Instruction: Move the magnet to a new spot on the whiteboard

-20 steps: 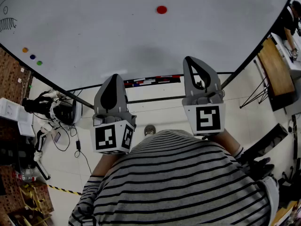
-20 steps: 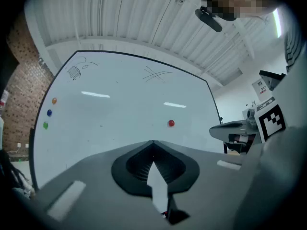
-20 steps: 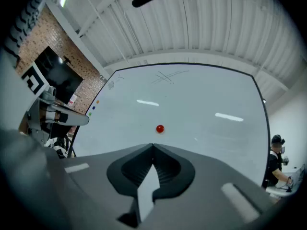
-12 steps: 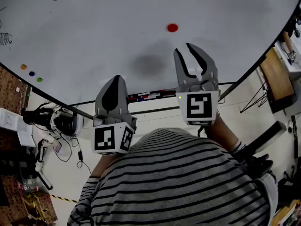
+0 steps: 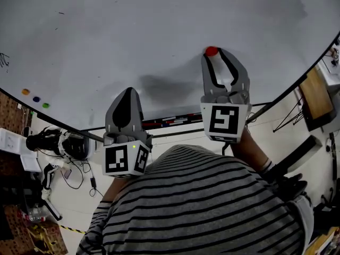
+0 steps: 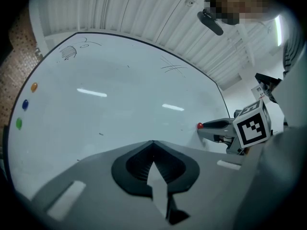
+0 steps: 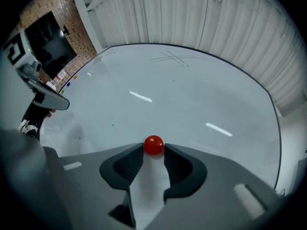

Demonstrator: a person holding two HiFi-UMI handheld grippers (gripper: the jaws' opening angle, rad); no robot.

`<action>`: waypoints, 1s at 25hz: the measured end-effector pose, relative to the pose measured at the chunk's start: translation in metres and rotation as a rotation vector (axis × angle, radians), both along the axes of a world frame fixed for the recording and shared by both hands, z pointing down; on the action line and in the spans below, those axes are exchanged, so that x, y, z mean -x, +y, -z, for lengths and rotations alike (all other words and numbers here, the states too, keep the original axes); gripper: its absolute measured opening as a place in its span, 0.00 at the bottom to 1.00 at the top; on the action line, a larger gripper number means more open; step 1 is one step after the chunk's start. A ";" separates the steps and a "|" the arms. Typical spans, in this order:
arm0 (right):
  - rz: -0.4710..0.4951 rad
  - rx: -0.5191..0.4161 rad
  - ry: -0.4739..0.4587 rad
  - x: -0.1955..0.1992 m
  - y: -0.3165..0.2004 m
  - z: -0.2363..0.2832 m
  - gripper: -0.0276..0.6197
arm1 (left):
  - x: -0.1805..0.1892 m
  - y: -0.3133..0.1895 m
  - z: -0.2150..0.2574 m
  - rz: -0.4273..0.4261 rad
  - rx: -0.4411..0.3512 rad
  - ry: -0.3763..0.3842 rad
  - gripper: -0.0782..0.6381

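The jaws of the right gripper are set against a small round red magnet; it is held between their very tips, and both tips are seen touching its sides. The magnet is stuck to the whiteboard, in its lower right part, just above the bottom edge as seen in the head view. The gripper is pointed at the board and tilted slightly upward.

The jaws of the left gripper are closed together, and nothing is held between them. This gripper is kept lower and to the left, well apart from the magnet and short of the board.

Three small dots, orange, blue and green, are lined up near the board's left edge. Faint pen marks are seen near its top. A narrow tray with markers is fixed under the board's bottom edge. A striped shirt fills the lower part of the head view. A wooden desk is seen at the far right.
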State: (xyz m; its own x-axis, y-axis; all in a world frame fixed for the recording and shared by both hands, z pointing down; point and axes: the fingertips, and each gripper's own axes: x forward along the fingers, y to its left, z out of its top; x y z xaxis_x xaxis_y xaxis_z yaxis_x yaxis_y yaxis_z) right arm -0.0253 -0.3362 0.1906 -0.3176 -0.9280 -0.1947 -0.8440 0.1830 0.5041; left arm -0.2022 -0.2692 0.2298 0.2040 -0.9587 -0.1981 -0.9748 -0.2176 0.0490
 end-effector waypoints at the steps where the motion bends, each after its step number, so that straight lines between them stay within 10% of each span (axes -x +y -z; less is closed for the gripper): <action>1: -0.002 -0.007 -0.001 -0.001 0.000 0.000 0.24 | 0.000 -0.003 -0.001 0.000 0.000 0.000 0.13; 25: 0.042 -0.048 -0.070 -0.067 0.116 0.004 0.23 | -0.072 0.086 0.002 -0.011 -0.018 -0.026 0.13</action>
